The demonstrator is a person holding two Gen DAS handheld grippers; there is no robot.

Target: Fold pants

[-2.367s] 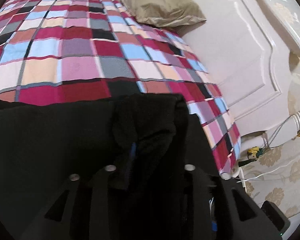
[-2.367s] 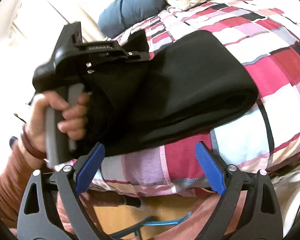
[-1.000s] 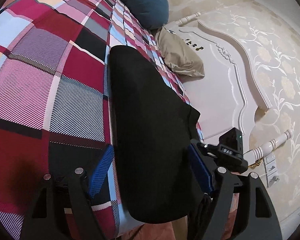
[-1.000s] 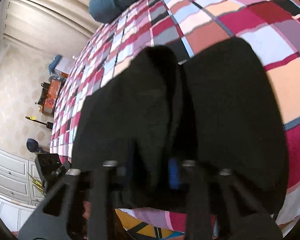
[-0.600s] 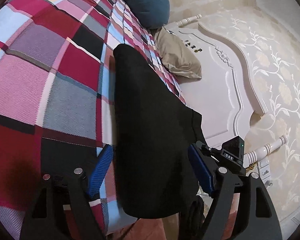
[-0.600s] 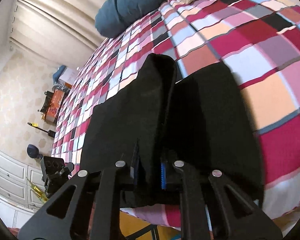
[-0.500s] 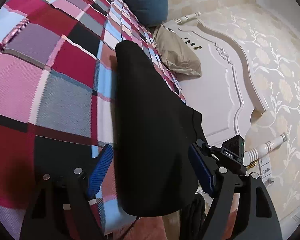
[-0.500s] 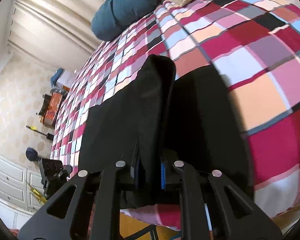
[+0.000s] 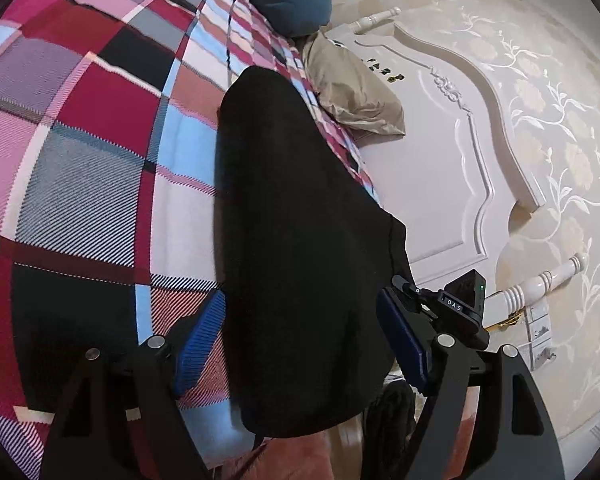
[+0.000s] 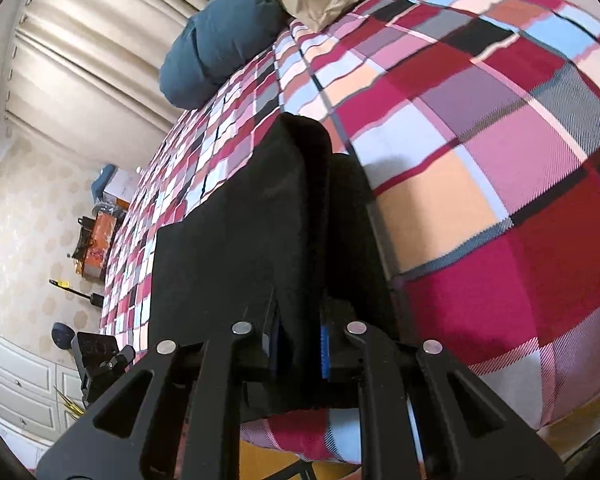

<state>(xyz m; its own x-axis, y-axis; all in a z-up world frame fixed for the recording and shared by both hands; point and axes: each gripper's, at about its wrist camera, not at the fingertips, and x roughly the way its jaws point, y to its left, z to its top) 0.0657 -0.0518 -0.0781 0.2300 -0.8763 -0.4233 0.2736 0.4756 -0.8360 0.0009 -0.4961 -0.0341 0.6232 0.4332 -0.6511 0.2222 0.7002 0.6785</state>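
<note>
Checked bedspread, woven and flat, carries the black pants folded lengthwise near the bed's edge. Right gripper fingers are pinched tight on a raised ridge of soft, fleecy cloth; left gripper fingers stand wide, astride the pants, gripping nothing. Risk: a one-sided pull could drag the fold askew or off the edge.

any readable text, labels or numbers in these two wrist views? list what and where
"DAS": white letters on the black body of the right gripper, seen from the left wrist view.
Dark marks on the white headboard, near the beige pillow: too small to read.
Orange box by the wall in the right wrist view: no legible print.
Nothing readable on the black pants or the plaid bedspread.
</note>
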